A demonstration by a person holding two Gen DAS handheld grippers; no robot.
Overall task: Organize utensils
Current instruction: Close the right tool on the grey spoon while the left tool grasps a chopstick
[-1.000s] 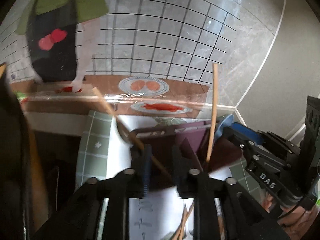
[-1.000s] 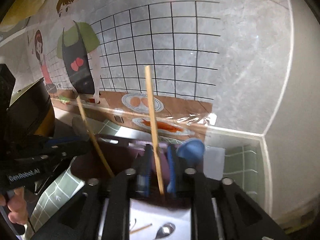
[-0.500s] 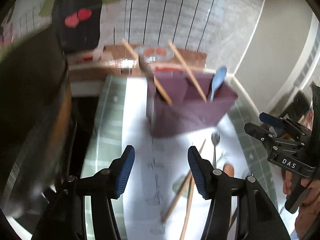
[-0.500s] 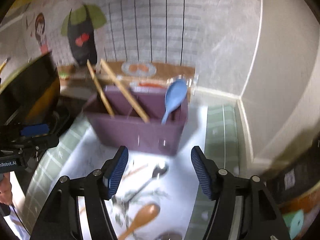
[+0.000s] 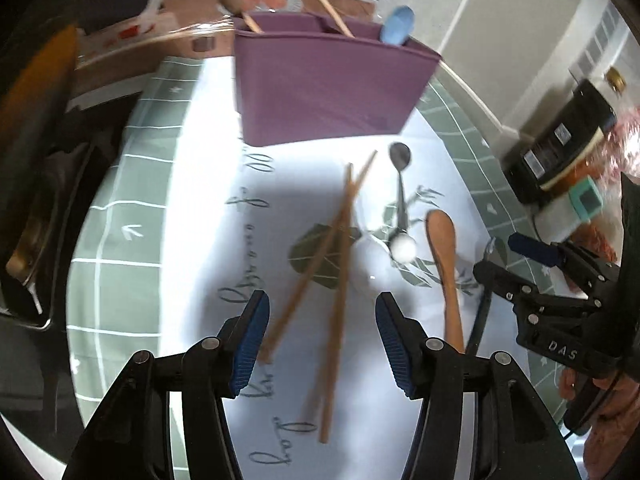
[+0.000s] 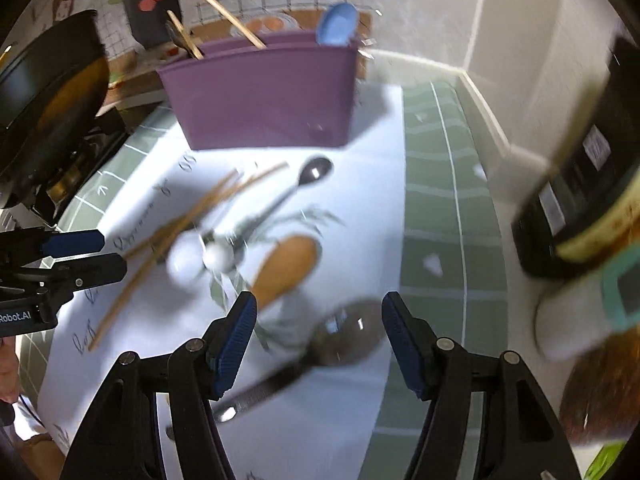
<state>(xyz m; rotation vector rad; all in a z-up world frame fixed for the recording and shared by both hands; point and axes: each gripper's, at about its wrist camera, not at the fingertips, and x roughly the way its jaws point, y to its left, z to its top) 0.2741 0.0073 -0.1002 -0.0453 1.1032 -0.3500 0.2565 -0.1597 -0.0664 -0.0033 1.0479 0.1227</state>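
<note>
Careful: both jaws gape empty, left hand-held gripper (image 5: 320, 334) over crossed chopsticks (image 5: 338, 264) (may snag two), right hand-held gripper (image 6: 316, 334) above a slippery metal spoon (image 6: 344, 340).

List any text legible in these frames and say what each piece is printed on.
"DAS": on the right claw's black body, left wrist view.
"Robot.AI", start cut off by the frame edge: on the left claw's body, right wrist view.
Cursive script on the white mat: blurred, unreadable.
Labels on the dark bottle: too small.

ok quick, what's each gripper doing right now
left gripper: open, empty, above the chopsticks
right gripper: open, empty, above the metal spoon
</note>
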